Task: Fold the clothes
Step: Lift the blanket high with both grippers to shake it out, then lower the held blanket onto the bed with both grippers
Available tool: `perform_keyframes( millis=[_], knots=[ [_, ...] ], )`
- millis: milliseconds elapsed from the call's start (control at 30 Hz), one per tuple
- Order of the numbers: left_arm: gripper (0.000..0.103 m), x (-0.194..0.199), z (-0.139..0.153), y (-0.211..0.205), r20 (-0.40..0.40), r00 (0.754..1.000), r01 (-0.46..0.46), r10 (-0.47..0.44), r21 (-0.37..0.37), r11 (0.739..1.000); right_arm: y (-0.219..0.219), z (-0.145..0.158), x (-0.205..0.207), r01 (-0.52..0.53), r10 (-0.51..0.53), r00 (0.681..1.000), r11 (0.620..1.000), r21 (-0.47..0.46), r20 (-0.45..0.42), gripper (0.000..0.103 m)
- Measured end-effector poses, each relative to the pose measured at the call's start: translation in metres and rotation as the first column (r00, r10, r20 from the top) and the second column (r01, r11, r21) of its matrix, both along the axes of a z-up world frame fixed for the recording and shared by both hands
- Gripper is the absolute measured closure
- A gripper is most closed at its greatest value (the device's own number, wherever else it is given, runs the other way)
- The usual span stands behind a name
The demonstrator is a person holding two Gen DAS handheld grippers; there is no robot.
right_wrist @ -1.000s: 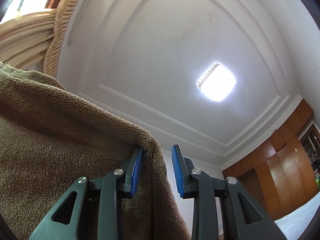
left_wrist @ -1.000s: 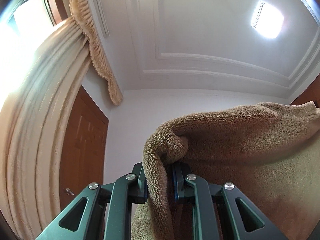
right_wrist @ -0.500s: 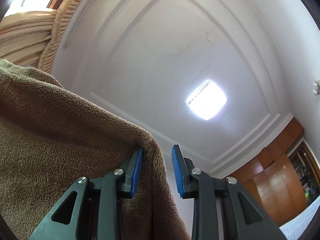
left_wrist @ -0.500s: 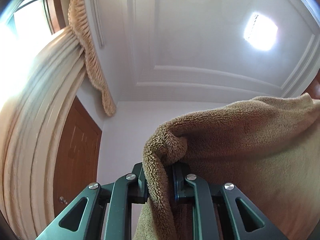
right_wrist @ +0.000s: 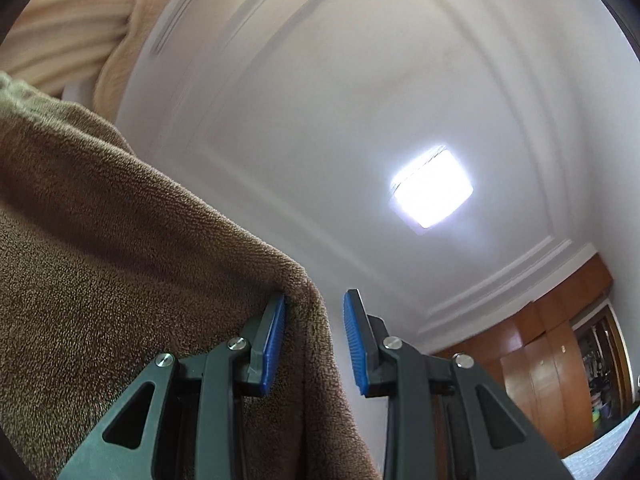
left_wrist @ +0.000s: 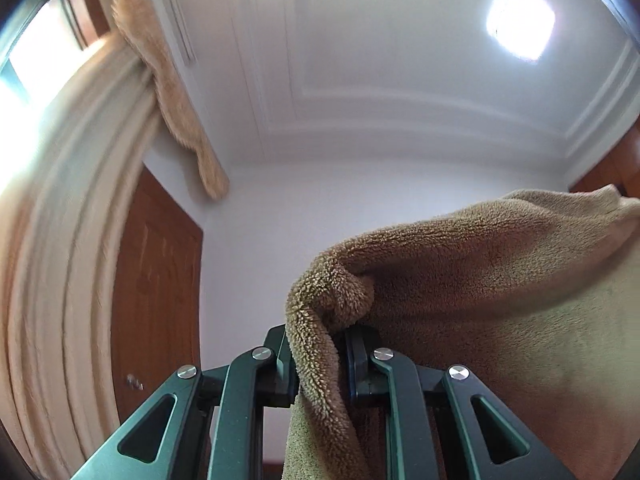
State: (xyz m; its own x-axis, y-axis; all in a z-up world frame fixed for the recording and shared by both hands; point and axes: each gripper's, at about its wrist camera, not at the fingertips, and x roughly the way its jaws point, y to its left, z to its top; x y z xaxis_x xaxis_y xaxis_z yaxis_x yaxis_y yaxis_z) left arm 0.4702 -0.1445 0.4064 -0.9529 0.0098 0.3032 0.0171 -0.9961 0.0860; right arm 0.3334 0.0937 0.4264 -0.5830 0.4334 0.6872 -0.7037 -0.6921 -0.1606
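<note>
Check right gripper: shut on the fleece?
Open. Right gripper shows a gap between its blue pads; fleece drapes over one.

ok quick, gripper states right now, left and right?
Left gripper: closed on the brown fleece garment.
Right gripper: jaws apart, fleece draped over one blue pad, not pinched.

Only a pale bed (right_wrist: 604, 446) corner showed at the lower right of the right wrist view, below the wooden wardrobe (right_wrist: 548, 376); whether anything lay on it couldn't be told.
</note>
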Motion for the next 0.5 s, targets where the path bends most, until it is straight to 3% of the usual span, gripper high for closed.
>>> perform_keyframes(
  millis=[133, 300, 433, 500],
  knots=[
    [0.086, -0.059, -0.021, 0.005, 0.15, 0.989, 0.0, 0.006, -0.039, 0.999, 0.013, -0.019, -0.065, -0.011, 0.018, 0.991, 0.998, -0.057, 0.132, 0.071],
    [0.086, -0.134, -0.049, 0.017, 0.273, 0.96, -0.04, 0.065, -0.096, 0.995, 0.021, -0.043, -0.138, 0.006, 0.02, 0.969, 0.994, -0.107, 0.245, 0.071],
    [0.086, -0.206, -0.092, 0.02, 0.426, 0.901, -0.044, 0.079, -0.092, 0.995, 0.027, -0.066, -0.205, 0.033, 0.024, 0.928, 0.989, -0.146, 0.372, 0.071],
    [0.086, -0.242, -0.113, 0.022, 0.498, 0.863, -0.046, 0.085, -0.09, 0.995, 0.037, -0.082, -0.242, 0.034, 0.057, 0.885, 0.982, -0.186, 0.462, 0.071]
  ],
)
